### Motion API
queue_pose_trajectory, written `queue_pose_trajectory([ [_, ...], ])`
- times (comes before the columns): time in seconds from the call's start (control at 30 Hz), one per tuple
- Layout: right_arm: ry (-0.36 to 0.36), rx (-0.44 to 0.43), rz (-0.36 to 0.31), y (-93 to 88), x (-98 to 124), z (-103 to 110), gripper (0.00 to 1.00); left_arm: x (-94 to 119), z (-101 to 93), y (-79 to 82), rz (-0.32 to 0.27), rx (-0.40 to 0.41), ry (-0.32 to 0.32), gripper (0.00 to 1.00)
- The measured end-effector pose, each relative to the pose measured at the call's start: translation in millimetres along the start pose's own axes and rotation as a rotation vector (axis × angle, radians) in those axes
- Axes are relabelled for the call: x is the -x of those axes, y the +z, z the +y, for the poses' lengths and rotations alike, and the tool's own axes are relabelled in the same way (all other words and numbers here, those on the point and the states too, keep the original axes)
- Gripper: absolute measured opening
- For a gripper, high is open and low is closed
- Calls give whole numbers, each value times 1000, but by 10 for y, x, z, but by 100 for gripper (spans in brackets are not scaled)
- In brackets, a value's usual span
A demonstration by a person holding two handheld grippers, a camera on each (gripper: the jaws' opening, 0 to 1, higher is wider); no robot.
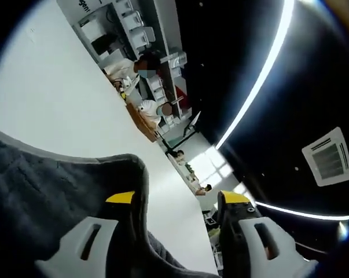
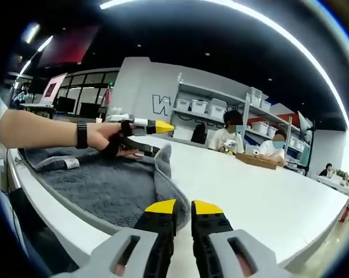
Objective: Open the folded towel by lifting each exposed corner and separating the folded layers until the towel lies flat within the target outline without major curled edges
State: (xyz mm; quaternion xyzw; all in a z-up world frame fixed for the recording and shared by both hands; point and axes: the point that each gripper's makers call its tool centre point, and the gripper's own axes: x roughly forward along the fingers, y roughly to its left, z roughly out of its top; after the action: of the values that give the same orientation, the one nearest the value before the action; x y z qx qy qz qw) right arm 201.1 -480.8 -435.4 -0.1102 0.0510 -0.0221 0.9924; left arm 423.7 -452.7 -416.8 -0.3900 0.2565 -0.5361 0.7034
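1. Two hand-held grippers work one grey towel, which lies on the white surface near its edge, one rim raised in a fold.
2. Left hand-held gripper: its jaws stand spread, with a raised towel edge running up between them, close against the left jaw. It looks placed to take that edge for lifting, though the jaws are not pinching it.
3. Right hand-held gripper: the yellow-tipped jaws are nearly pressed together with only a narrow gap, and I cannot tell whether any cloth sits between them; the towel's near rim lies just at the left tip.
4. The right gripper view gives the wider layout: the person's hand with a dark wrist band holds the other gripper over the towel's far side. The left gripper view, steeply rolled, instead gives the close relation of edge to jaws.
5. No target outline can be made out.
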Motion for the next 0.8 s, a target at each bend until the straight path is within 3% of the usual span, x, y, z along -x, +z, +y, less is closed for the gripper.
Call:
queue_pose_trajectory([
  [0.37, 26, 50, -4, 50, -54, 108, 3, 33, 83, 3, 17, -9, 11, 57],
  [0.57, 17, 56, 17, -10, -116, 76, 7, -15, 2, 13, 6, 8, -12, 55],
  [0.8, 46, 76, 6, 17, -116, 120, 4, -125, -109, 66, -33, -2, -25, 55],
])
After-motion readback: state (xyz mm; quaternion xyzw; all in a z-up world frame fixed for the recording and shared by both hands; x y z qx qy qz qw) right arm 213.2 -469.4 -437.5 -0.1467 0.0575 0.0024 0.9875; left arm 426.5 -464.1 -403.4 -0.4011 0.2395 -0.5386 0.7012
